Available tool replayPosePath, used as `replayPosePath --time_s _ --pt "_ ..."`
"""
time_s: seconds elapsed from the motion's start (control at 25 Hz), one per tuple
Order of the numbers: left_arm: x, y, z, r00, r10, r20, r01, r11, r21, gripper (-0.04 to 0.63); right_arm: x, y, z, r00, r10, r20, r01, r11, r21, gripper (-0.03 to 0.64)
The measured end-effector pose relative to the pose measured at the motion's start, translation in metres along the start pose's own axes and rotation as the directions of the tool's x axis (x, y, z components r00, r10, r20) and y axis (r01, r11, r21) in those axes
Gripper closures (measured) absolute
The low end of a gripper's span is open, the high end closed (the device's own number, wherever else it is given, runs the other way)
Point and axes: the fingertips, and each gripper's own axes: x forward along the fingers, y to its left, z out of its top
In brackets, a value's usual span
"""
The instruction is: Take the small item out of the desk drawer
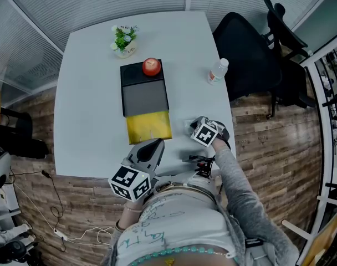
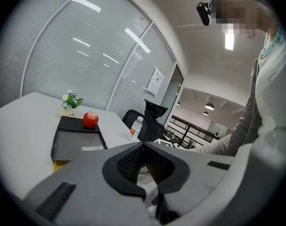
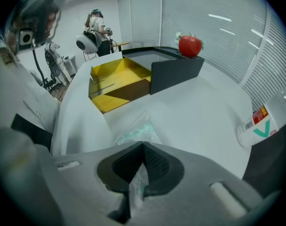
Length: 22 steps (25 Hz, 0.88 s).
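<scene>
A clear plastic packet with pale green contents lies on the white table to the right of the drawer, and my right gripper is shut on its near edge. In the head view that gripper points steeply down at the table. The yellow drawer stands pulled out of the black desk unit, and what shows of its inside is bare. My left gripper hovers at the table's front edge just below the drawer, its jaws shut with nothing between them.
A red apple sits on top of the black unit, with a small potted plant behind it. A water bottle lies at the table's right side. A black office chair stands past the right edge.
</scene>
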Motion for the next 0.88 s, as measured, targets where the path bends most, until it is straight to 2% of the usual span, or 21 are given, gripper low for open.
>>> replayPosePath --time_s 0.88 --pt "-0.0050 -0.0020 0.0004 1.000 0.010 0.016 -0.010 1.000 -0.004 0.597 0.0032 0.0003 -0.0018 1.000 -0.003 -0.022 0.003 1.000 -0.006 0.614"
